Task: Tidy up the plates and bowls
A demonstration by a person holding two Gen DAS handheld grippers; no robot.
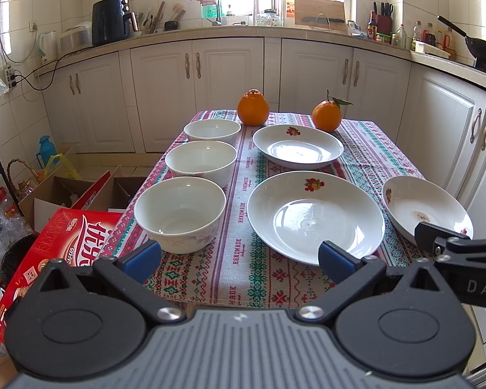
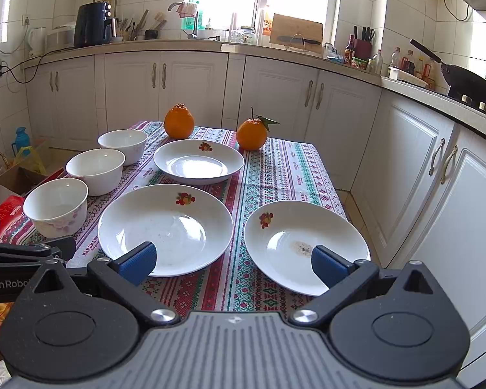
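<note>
Three white bowls stand in a row down the table's left side: near point(image 1: 179, 214), middle point(image 1: 201, 161), far point(image 1: 212, 133). Three white plates with fruit prints lie to their right: near centre point(image 1: 314, 215), far point(image 1: 298, 146), near right point(image 1: 426, 207). In the right wrist view the near centre plate point(image 2: 165, 227) and the near right plate point(image 2: 306, 244), which has a brown stain, lie just ahead. My left gripper point(image 1: 239, 257) is open and empty above the table's front edge. My right gripper point(image 2: 233, 264) is open and empty, between those two plates.
Two oranges point(image 1: 252, 107) point(image 1: 326, 115) sit at the table's far end. A patterned tablecloth point(image 1: 243, 227) covers the table. A red carton point(image 1: 52, 259) and cardboard boxes stand on the floor at the left. Kitchen cabinets point(image 2: 421, 175) run close on the right.
</note>
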